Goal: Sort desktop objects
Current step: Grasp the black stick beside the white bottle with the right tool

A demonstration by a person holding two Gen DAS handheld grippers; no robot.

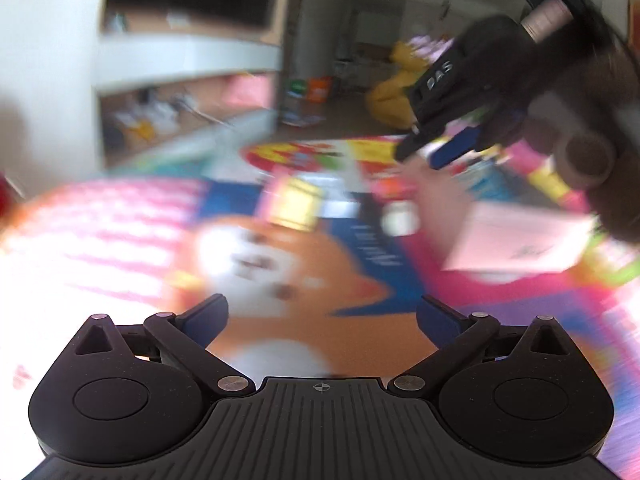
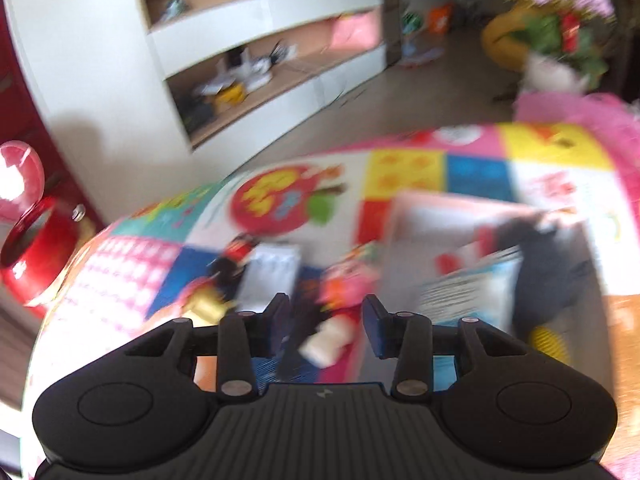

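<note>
Two handheld grippers work over a bright patchwork play mat [image 1: 280, 320] strewn with small objects waiting to be sorted, both views smeared by motion. Seen from the left wrist, the left gripper [image 1: 322, 316] hangs above the mat's orange cartoon patch with its blue-padded jaws spread wide and nothing between them, apparently held back in reserve. Far and to the right, the right gripper [image 1: 416, 154] tilts down toward the clutter, just beyond a pale pink box [image 1: 516, 242]; a yellow block [image 1: 296, 204] and a small white item [image 1: 400, 218] lie near the middle. From the right wrist, that same tool's jaws stand partly closed, a gap showing between the pads, with a small figure in red and pink with a white end [image 2: 336, 320] lying below and between them; whether the pads touch it cannot be told through the blur. An open cardboard box [image 2: 440, 216] to the right already holds dark and printed items, probably the sorting bin. White shelving [image 2: 256, 12] stands far behind.
</note>
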